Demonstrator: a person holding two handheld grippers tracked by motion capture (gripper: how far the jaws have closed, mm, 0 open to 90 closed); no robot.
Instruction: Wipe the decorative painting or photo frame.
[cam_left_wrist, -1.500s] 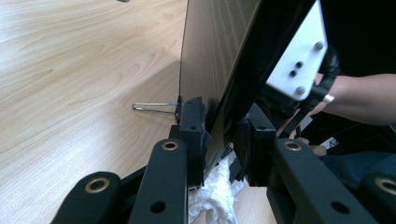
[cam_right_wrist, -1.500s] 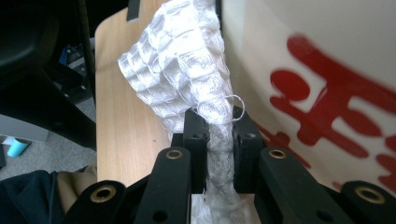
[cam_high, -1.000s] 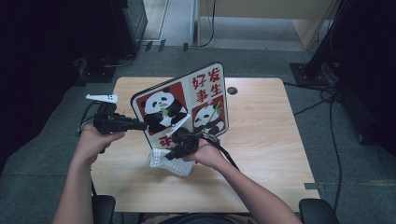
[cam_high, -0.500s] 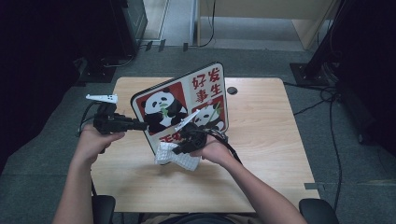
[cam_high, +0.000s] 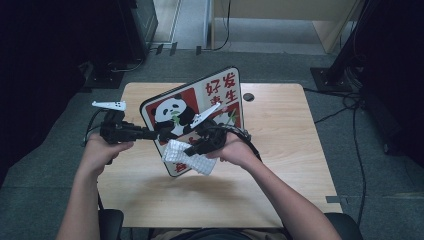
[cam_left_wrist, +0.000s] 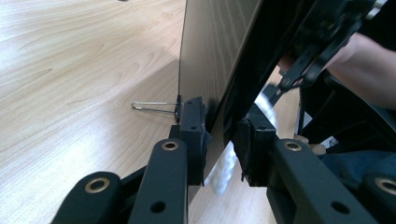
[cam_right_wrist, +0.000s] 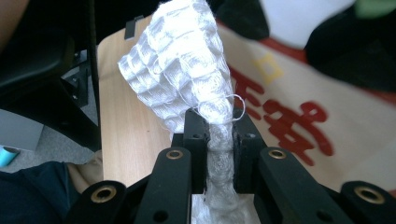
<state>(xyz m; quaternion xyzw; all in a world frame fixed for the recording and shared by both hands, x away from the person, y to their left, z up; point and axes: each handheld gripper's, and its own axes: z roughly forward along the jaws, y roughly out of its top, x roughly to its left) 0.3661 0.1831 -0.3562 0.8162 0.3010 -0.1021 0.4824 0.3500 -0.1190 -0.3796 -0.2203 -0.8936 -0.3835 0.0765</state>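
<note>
Panda-print rectangular board held tilted above light wooden table, edge clamped by left gripper. Right gripper grips white waffle-weave cloth against board face. Grey floor, dark surroundings.

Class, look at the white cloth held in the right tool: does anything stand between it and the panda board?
Nothing visible. The right tool grips the white cloth right in front of the panda board, whose edge the left tool holds.
</note>
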